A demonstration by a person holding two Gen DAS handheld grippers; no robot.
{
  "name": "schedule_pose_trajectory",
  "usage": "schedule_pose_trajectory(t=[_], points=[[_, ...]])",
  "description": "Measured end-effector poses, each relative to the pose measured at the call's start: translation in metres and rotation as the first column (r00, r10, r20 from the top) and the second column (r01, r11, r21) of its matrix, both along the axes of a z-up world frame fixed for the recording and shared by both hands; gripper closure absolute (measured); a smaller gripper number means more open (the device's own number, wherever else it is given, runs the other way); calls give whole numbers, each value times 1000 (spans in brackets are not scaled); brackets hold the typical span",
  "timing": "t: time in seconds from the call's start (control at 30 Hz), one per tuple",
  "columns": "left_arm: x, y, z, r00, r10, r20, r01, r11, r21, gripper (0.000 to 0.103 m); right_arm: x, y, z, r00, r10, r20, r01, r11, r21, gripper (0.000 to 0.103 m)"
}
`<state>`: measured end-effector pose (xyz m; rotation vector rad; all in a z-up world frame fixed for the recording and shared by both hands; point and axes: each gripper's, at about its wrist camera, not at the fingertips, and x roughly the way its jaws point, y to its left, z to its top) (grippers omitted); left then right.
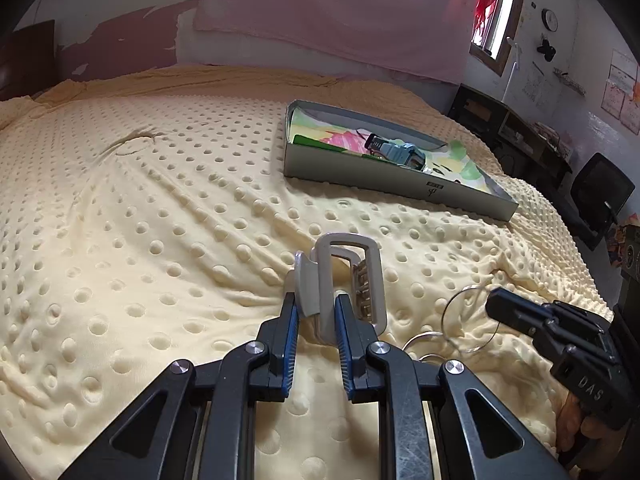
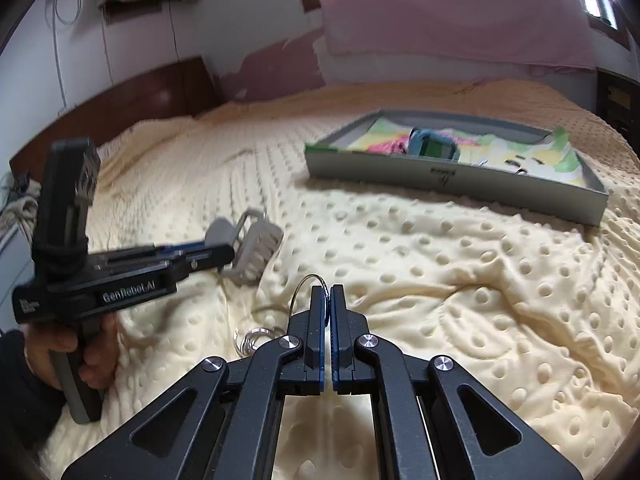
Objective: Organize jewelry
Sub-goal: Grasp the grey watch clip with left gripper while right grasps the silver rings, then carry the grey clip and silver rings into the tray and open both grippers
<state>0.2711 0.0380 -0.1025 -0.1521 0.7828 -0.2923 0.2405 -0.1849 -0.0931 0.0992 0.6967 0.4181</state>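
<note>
Jewelry was split between two spots on the bed; a pale grey hair clip (image 1: pixel 340 288) sat upright near the front of the yellow dotted blanket (image 1: pixel 140 220), and a few thin metal bangles (image 1: pixel 468 322) lay just to its right, looping over each other; the left claw (image 1: pixel 317 320) had its blue pads narrowed right onto one side bar of the clip, so it was gripping that; from the right wrist view you could see the same clip (image 2: pixel 250 246) poking out past the left claw's tip, a bit blurry; the right claw (image 2: pixel 328 300) was pinched fully together on the rim of one bangle (image 2: pixel 306 294), with the ring sticking up on the left of the fingers and another smaller ring (image 2: pixel 256 338) flat on the blanket just beside; further back, well apart from both claws, sat a shallow grey box (image 1: pixel 384 176) lined with flowery paper, and inside it a light blue watch (image 1: pixel 400 154); a hand (image 2: pixel 80 356) in a dark sleeve held the left tool's handle; pink cloth (image 1: pixel 340 12) hung on the wall behind the bed.
</note>
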Motion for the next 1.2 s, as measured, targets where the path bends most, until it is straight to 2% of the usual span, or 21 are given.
schedule_pose_trajectory(t=[0.13, 0.33, 0.67, 1.0, 1.2], points=[[-7, -3, 13, 999, -10, 40, 10, 1000, -10, 86, -6, -13, 12, 997, -41, 59, 39, 999, 39, 100], [-6, -10, 21, 999, -15, 52, 16, 1000, -26, 86, -9, -24, 22, 991, -81, 105, 73, 994, 75, 101], [8, -33, 35, 996, -38, 84, 42, 998, -51, 86, 1, -47, 44, 978, -118, 170, 111, 993, 47, 101], [66, -73, 68, 987, -23, 159, 33, 997, -65, 86, 50, -83, 81, 942, -188, 278, 174, 982, 74, 101], [116, -87, 62, 992, 15, 128, -9, 999, -47, 86, 101, -106, 88, 925, -253, 284, 230, 967, 114, 101]])
